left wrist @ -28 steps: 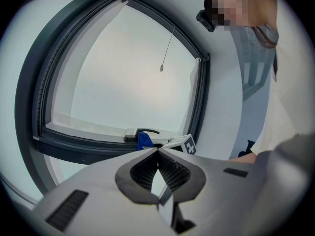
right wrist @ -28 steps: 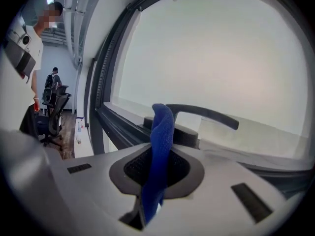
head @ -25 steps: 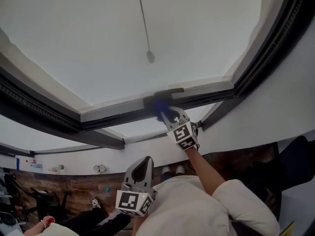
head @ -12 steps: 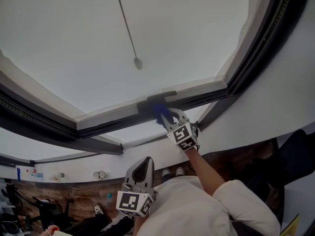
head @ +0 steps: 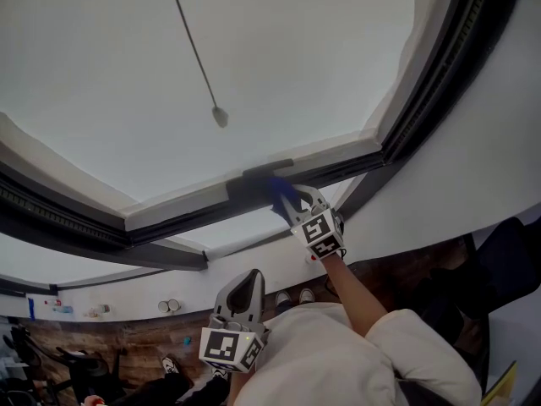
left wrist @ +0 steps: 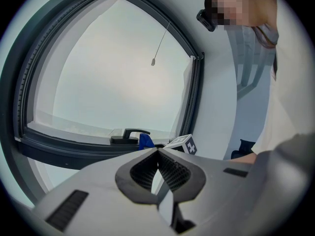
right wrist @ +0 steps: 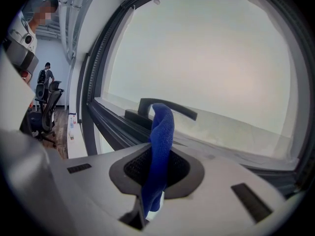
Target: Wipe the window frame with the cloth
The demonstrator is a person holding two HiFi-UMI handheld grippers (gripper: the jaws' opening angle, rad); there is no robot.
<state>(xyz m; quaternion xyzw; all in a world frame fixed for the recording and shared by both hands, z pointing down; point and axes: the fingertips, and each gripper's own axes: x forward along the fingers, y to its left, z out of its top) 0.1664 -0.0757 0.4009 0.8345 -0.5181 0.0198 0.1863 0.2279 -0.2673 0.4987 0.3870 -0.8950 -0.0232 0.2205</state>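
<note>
At the bottom rail, the blue cloth [head: 283, 194] was pressed against the window frame [head: 51, 218], just by the right end of the dark handle [head: 258, 176]. Right gripper [head: 295, 201] had its jaws closed on the cloth; the right gripper view showed the fabric pinched between them, a fold sticking up past the tips and the rest hanging below. Compared with a second ago, the cloth had slid a little along the rail, from under the handle's middle toward its right end. The head view had also swung, so the blind cord pull [head: 219, 117] sat further left. Judgement: a wiping stroke was under way, short so far, and most of the frame was probably still to do. Left gripper [head: 247, 284] was held low near the person's chest, well apart from the frame, jaws together with nothing between them. It played no part in the wipe.
</note>
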